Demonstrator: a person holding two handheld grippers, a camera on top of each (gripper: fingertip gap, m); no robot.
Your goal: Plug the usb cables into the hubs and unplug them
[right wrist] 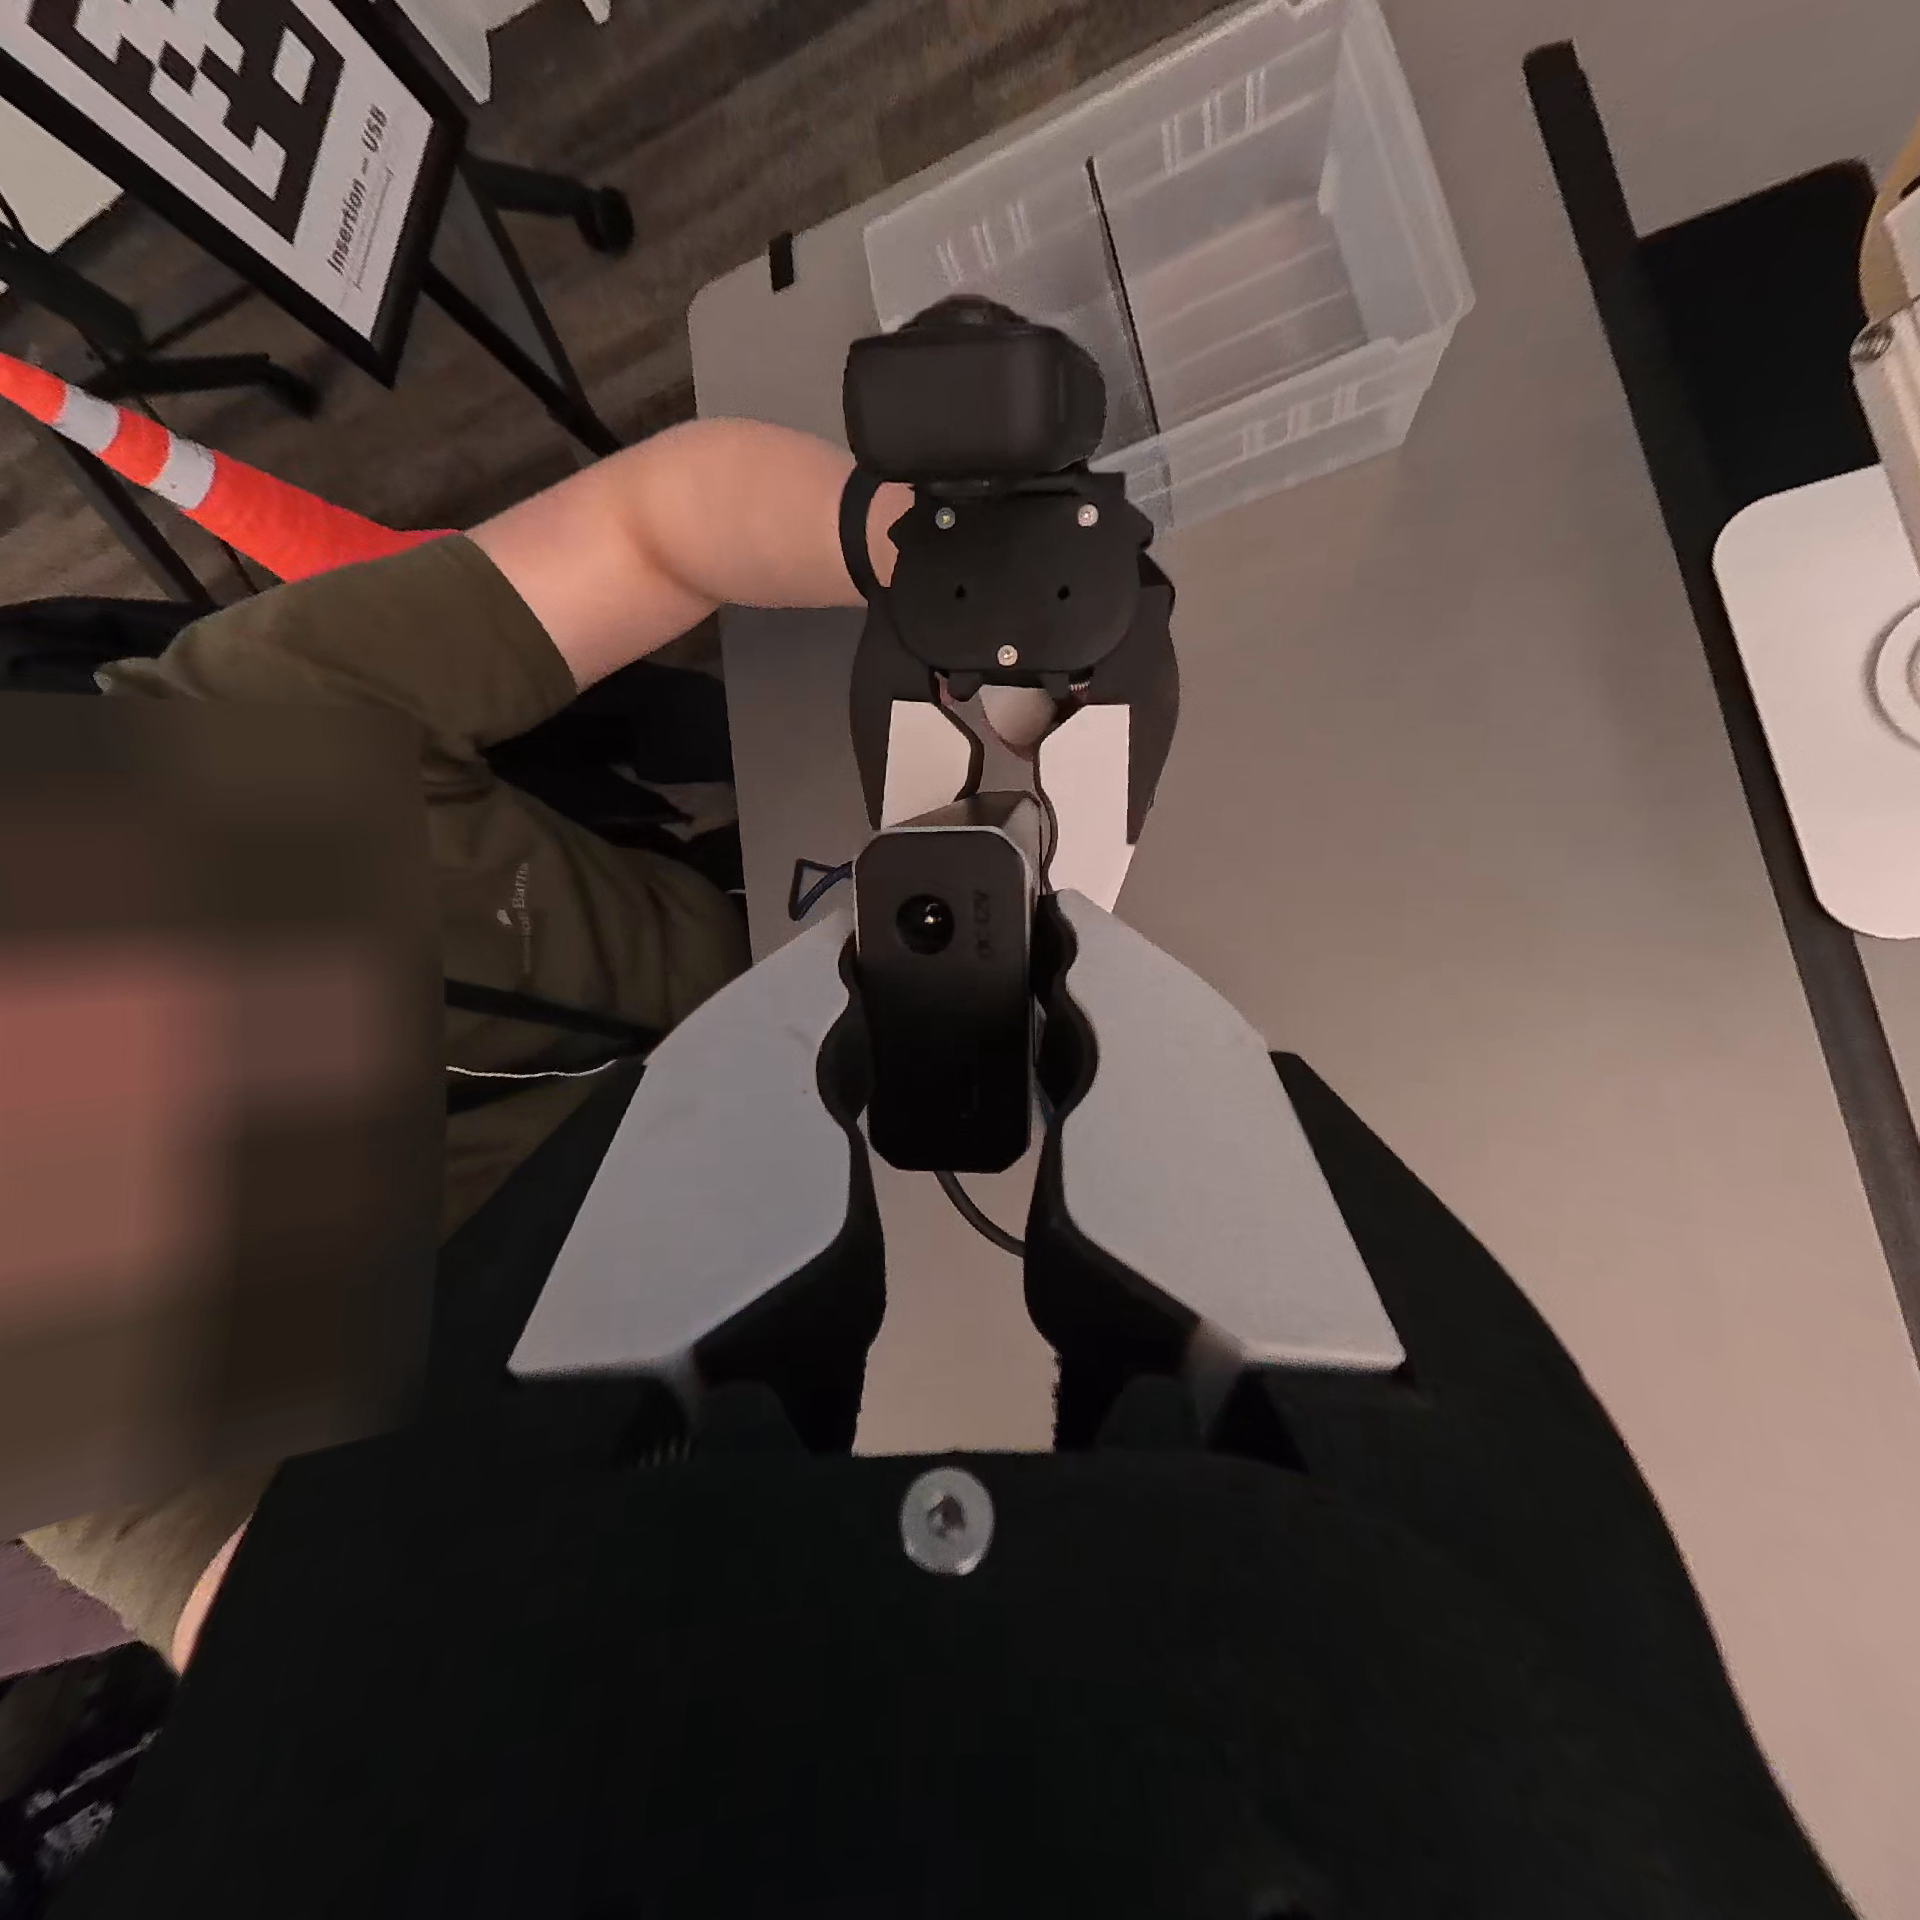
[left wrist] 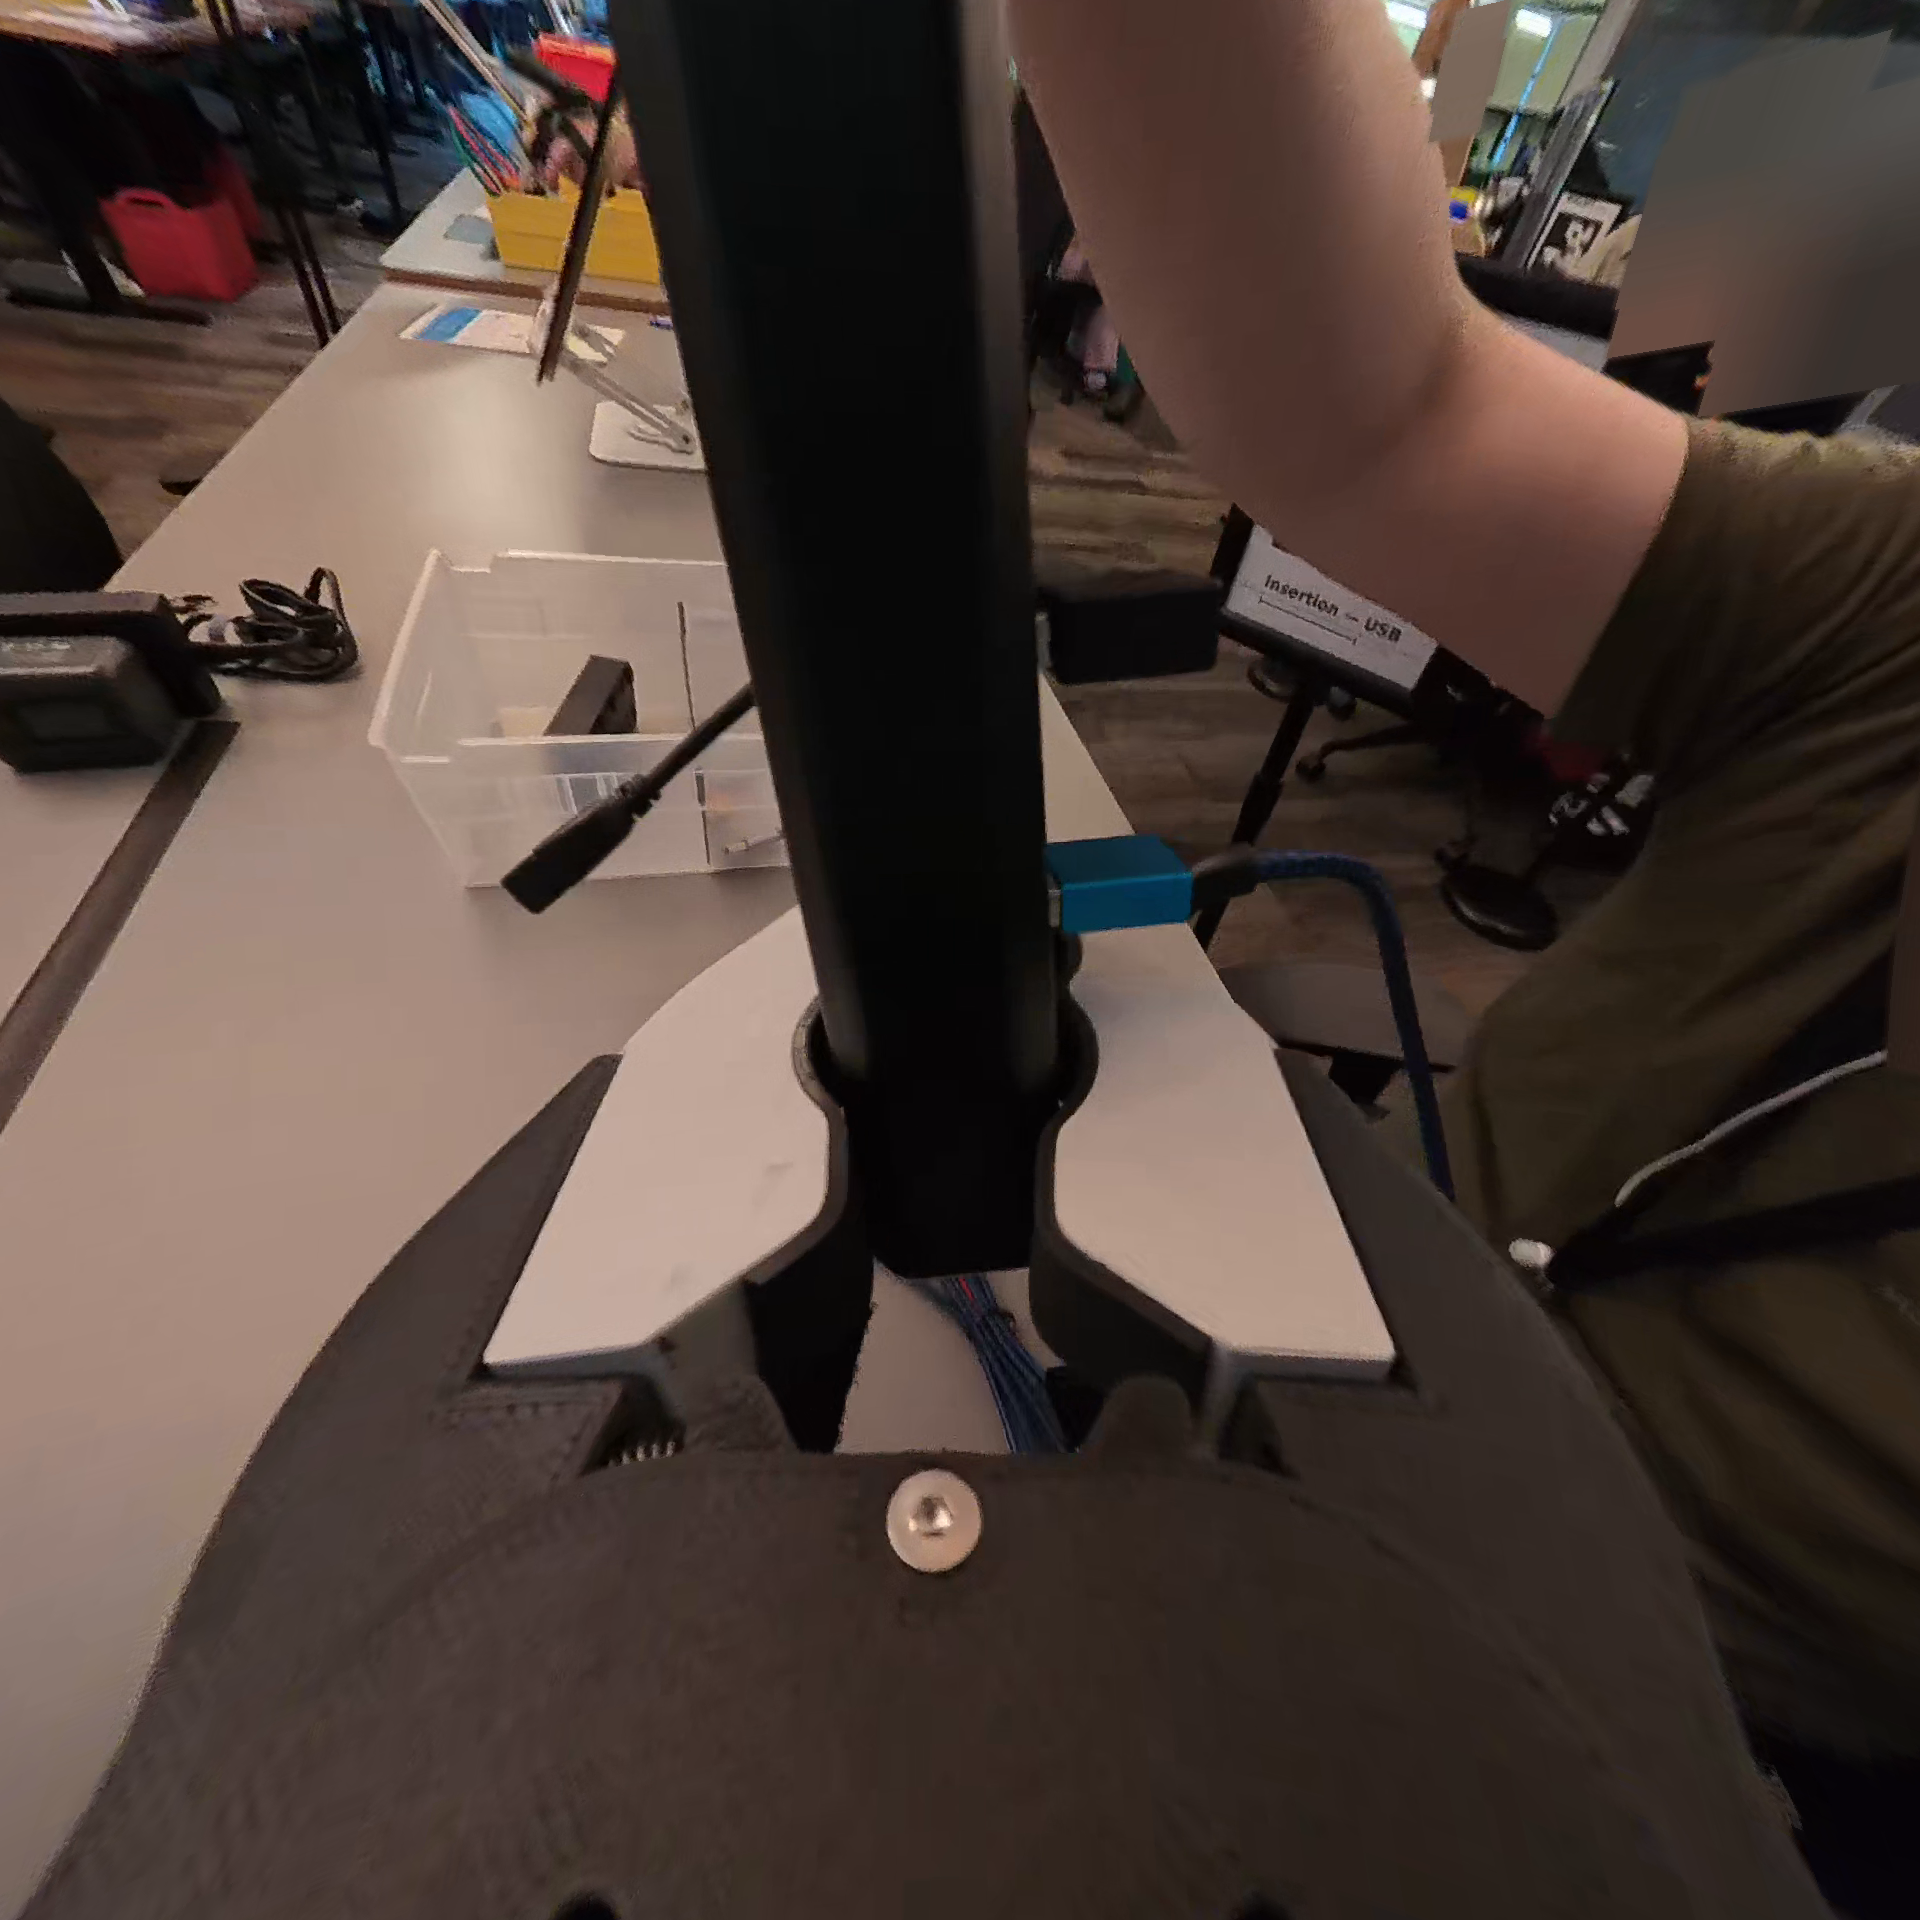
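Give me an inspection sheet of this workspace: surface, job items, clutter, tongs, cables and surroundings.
Surface: pale table.
Job's things: black USB hub held upright above the table; blue USB plug at its side, seemingly plugged in.
Clutter: clear divided bin; black power adapter; yellow bin farther back.
Grippers: left tongs shut on the hub's lower end; right tongs shut on its upper end.
Cables: blue braided cable hangs from the plug; black cable end sticks out left of the hub, unplugged; coiled black cable beside the adapter.
Surroundings: sign on a stand; orange cone; wood floor.
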